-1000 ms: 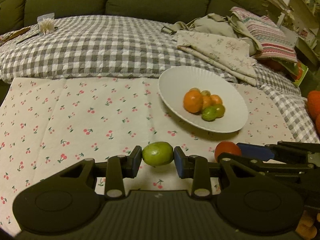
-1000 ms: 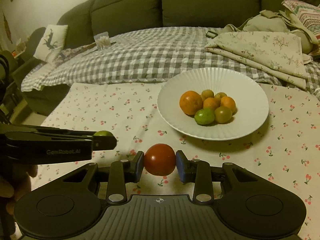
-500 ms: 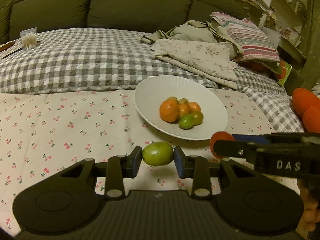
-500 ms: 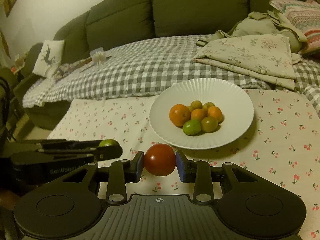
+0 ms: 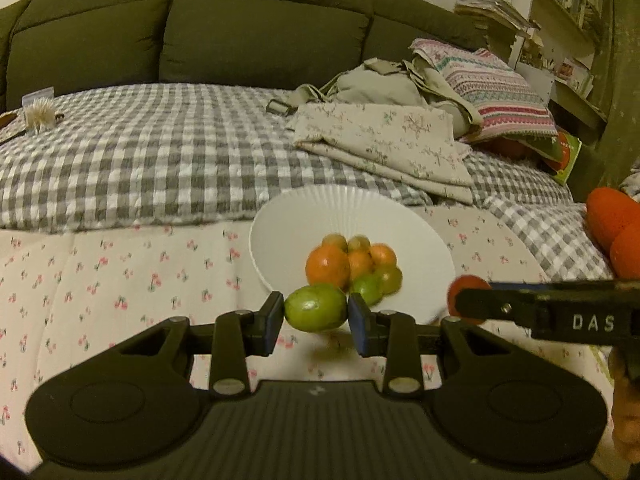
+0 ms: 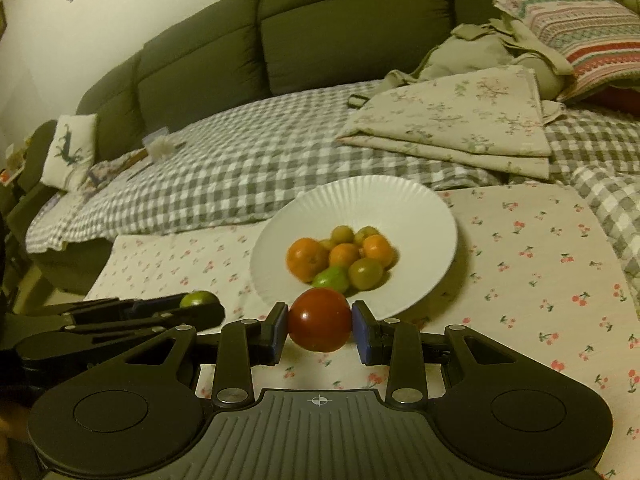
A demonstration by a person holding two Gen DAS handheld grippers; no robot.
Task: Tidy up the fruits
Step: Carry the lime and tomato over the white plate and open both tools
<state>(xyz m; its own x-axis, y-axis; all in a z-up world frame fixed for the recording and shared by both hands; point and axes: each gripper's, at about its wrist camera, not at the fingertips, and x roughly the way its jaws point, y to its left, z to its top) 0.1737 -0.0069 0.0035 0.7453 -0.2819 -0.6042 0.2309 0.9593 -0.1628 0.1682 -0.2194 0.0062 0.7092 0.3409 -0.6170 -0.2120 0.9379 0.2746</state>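
Observation:
My left gripper (image 5: 316,316) is shut on a green fruit (image 5: 315,307) and holds it above the cloth at the near rim of the white plate (image 5: 304,216). My right gripper (image 6: 319,327) is shut on a red tomato (image 6: 319,325), also at the plate's (image 6: 420,208) near rim. The plate holds several orange and green fruits (image 6: 340,258). Each gripper shows in the other's view: the right one (image 5: 468,300) at right, the left one (image 6: 200,303) at left.
A cherry-print cloth (image 6: 540,264) covers the table. Behind it lie a checked blanket (image 5: 140,152), folded floral cloth (image 5: 384,140), a striped pillow (image 5: 492,88) and a dark green sofa (image 5: 240,32). Orange objects (image 5: 616,224) sit at far right.
Both grippers have moved forward toward the plate with their fruits held; the plate now looms larger and nearer in both views.

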